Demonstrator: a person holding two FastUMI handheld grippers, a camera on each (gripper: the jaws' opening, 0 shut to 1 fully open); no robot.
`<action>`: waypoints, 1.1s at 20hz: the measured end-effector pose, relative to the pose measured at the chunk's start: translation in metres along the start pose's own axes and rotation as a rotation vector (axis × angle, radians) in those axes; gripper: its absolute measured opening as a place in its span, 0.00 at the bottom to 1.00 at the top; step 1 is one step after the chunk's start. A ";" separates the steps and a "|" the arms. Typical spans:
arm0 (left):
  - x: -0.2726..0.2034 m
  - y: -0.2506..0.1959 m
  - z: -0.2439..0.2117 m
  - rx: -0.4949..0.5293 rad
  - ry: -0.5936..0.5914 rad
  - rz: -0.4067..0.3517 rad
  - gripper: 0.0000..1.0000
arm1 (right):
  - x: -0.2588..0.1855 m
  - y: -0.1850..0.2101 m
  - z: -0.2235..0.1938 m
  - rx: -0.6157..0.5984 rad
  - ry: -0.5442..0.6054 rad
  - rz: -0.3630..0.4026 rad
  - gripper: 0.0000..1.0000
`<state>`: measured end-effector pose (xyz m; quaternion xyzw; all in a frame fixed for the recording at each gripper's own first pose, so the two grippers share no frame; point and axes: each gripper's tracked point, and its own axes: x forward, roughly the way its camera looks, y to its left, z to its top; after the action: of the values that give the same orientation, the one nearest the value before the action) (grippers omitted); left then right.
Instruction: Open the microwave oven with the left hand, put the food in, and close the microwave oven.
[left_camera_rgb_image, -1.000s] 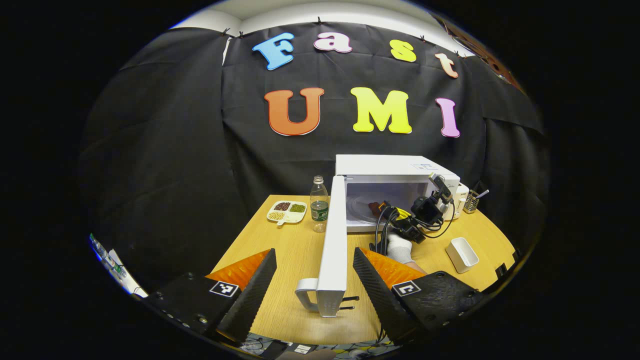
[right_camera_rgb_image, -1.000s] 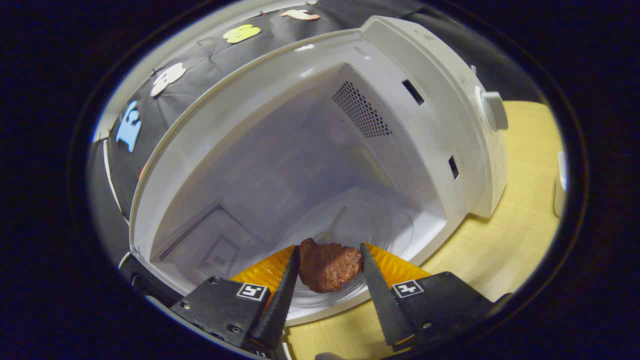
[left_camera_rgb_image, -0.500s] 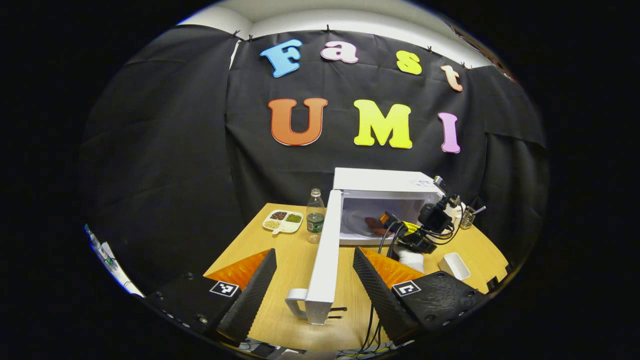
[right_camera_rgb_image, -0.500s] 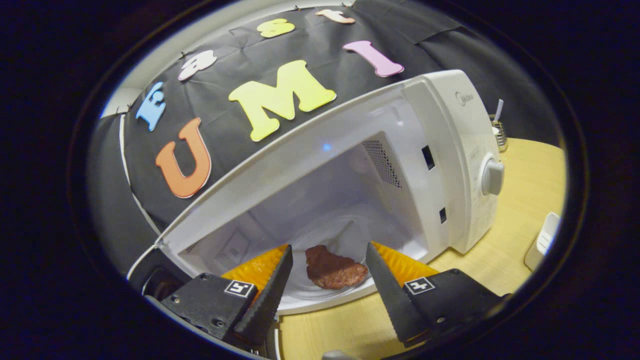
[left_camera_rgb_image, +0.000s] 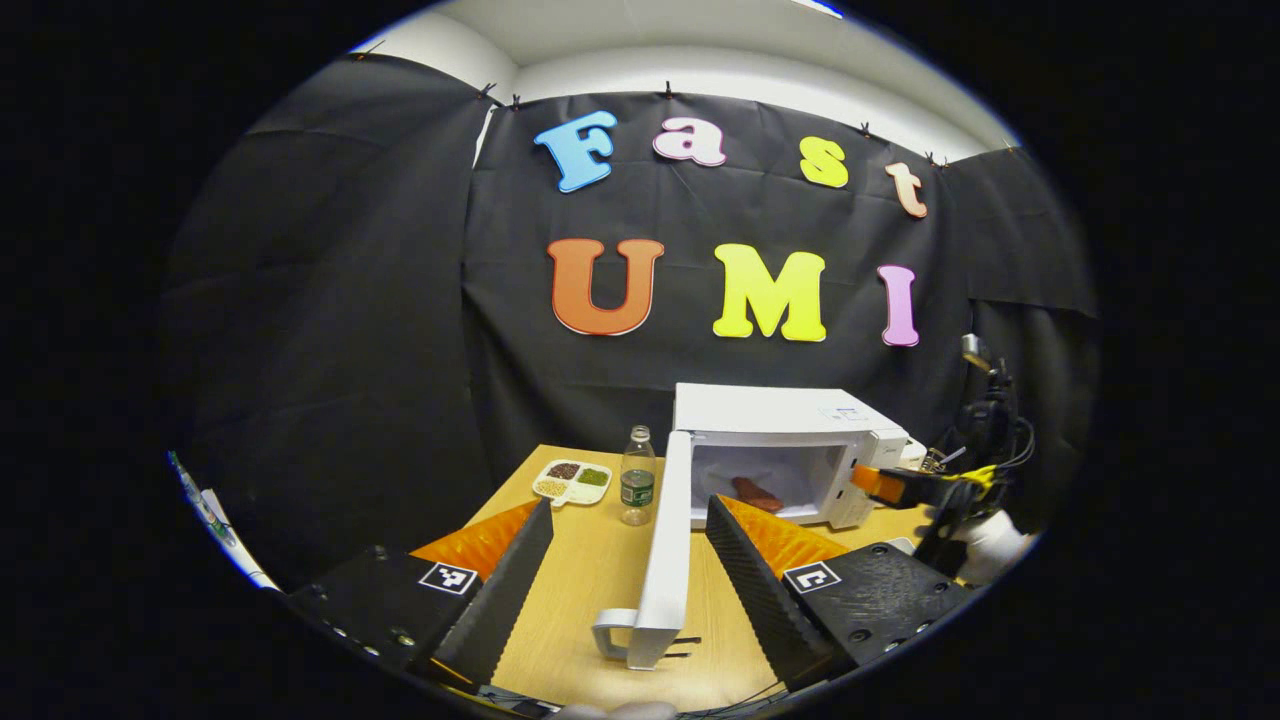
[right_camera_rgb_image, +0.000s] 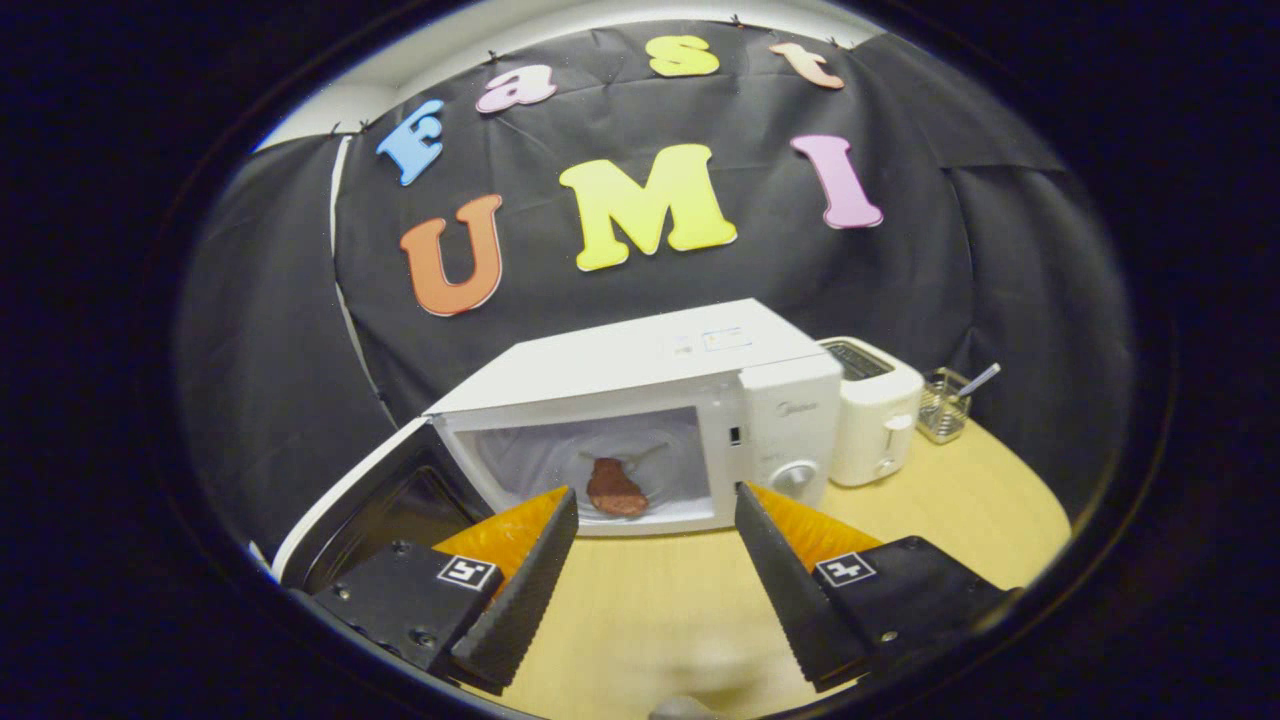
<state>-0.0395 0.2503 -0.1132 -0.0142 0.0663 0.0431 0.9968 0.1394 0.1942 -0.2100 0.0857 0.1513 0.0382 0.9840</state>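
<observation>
Microwave (right_camera_rgb_image: 640, 420) stands ahead of the empty, spread right gripper (right_camera_rgb_image: 650, 580), food (right_camera_rgb_image: 612, 490) lying inside. To close it, push the door (left_camera_rgb_image: 668, 540), which sits between the spread left gripper's (left_camera_rgb_image: 625, 580) fingers, steadily. Right gripper view adds a toaster (right_camera_rgb_image: 872, 410); left gripper view, a bottle (left_camera_rgb_image: 637, 478).

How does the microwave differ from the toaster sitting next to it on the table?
The microwave is a wide, low box, while the toaster beside it is narrower and upright. The microwave stands with its door swung open and a brown piece of food inside; the toaster's top slot looks empty. The microwave has a round dial, the toaster a small front lever. Both are white and sit on the wooden table.
</observation>
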 end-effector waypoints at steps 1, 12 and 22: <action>-0.001 0.007 -0.003 0.009 0.000 0.008 0.95 | -0.014 -0.012 0.006 -0.007 -0.003 -0.006 1.00; 0.020 0.066 -0.057 0.034 0.017 0.088 0.13 | -0.135 -0.099 0.070 -0.085 -0.059 -0.136 1.00; 0.043 0.046 -0.151 0.067 0.161 0.027 0.00 | -0.172 -0.109 0.074 -0.082 -0.052 -0.168 1.00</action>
<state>-0.0209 0.2947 -0.2699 0.0168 0.1479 0.0530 0.9874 0.0034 0.0580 -0.1099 0.0331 0.1304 -0.0407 0.9901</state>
